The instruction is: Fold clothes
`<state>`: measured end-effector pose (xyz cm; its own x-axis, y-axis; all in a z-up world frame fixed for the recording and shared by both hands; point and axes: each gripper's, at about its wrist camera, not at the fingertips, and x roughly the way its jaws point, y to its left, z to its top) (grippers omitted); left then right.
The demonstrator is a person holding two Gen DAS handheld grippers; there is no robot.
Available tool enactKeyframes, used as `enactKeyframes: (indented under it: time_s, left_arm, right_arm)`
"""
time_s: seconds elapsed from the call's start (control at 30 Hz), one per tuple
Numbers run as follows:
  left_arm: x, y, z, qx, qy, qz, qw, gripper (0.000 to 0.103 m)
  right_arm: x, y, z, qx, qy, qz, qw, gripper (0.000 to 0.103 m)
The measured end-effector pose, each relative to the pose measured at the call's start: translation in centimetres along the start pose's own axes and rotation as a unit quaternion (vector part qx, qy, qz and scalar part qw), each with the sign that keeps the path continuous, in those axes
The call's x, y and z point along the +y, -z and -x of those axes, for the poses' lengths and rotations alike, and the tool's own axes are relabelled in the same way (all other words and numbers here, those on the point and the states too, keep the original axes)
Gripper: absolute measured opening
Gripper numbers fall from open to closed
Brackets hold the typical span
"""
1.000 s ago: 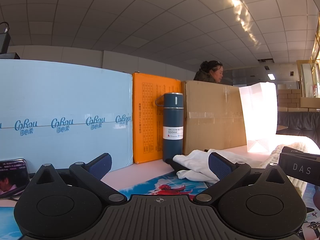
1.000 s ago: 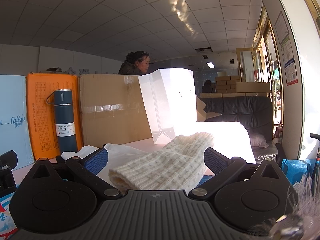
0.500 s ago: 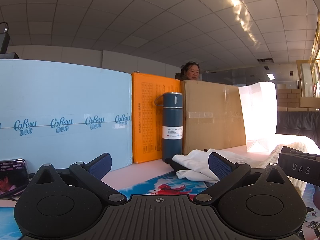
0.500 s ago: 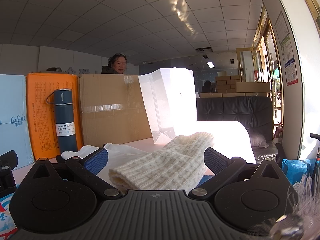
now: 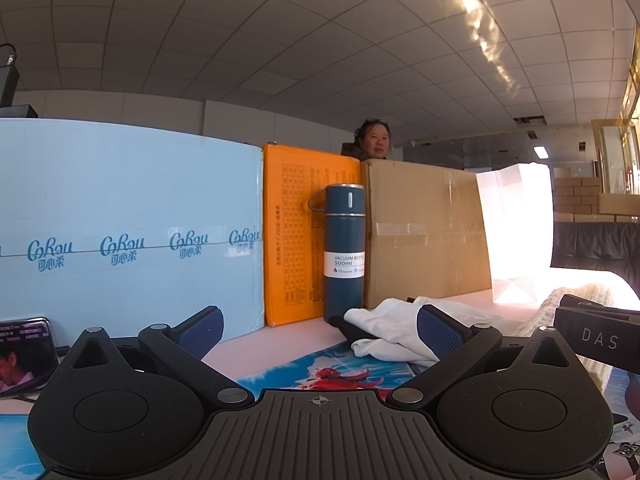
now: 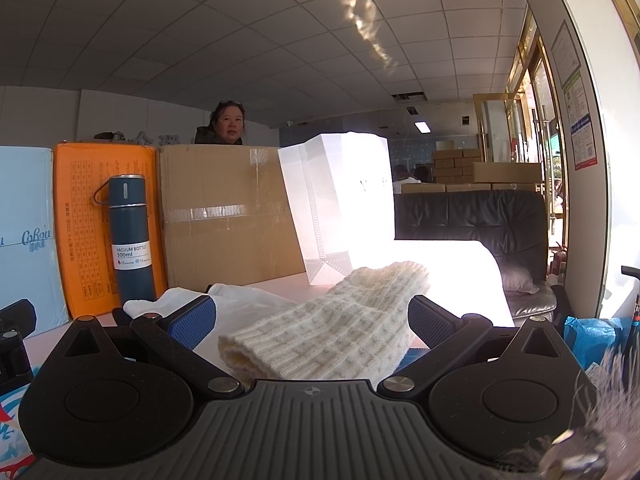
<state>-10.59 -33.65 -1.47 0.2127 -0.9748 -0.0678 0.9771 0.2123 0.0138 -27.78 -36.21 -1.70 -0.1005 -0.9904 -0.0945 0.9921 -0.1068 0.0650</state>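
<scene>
your right hand-held gripper (image 6: 312, 320): wide open, empty; knit (image 6: 332, 328) on worktop (image 6: 280, 280) dead ahead between its fingers, long axis running away rightward. left hand-held gripper (image 5: 318, 330): wide open, empty; white cloth (image 5: 396, 324) ahead, right of centre.

Office or stockroom, tiled ceiling (image 6: 240, 20), stacked cartons (image 6: 460, 162)

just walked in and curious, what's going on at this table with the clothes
A person holds a two-finger gripper in each hand, set up to fold clothes. Both the left gripper and the right gripper have their jaws open and grip nothing. A cream knit garment lies in front of the right one, a crumpled white garment ahead of the left. No fold is visible yet.
</scene>
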Motion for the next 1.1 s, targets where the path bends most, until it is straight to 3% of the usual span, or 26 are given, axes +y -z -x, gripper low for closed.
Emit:
enactKeyframes:
  time_s: [1.1]
  left_arm:
    - [-0.12, 0.05, -0.17, 0.005, 0.000, -0.002, 1.0000, 0.103]
  right_arm:
    - [-0.07, -0.03, -0.06, 0.001, -0.002, -0.001, 1.000, 0.103]
